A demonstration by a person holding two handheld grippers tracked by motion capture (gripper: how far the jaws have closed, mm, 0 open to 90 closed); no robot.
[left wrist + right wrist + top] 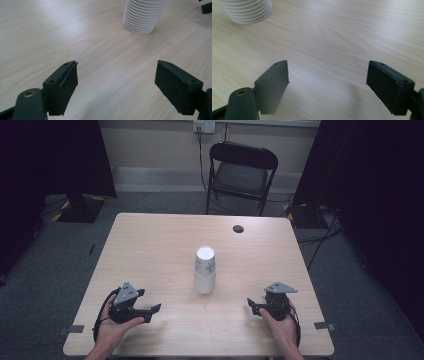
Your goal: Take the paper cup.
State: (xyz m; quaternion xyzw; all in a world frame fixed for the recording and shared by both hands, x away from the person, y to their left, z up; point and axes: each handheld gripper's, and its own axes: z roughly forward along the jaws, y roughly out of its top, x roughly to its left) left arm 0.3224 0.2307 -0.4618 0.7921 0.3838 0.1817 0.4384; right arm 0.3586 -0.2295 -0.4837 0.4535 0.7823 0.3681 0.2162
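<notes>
nothing is under way with the cups yet, as far as i can judge. the stack of white paper cups point(205, 270) is standing upside down near the middle of the table point(150, 240), untouched, with its rims forming a ribbed column at the bottom. the person is resting both hands on the near edge of the tabletop, one at each side, well apart from the stack.

the left gripper point(154, 309) is lying low on the wood with its jaws spread wide and nothing between them; in the left gripper view the stack point(143, 16) is sitting ahead and to the right, bare table in the gap. the right gripper point(251, 305) is likewise gaping with only wood grain between its pads, and in the right gripper view the stack point(247, 11) is showing at the upper left corner.

so the work is looking like it is at its very start: both claws are pointing inward toward the cups, neither is reaching or touching, and everything about handling the stack, whether lifting it or peeling cups off, is still waiting to be done.
</notes>
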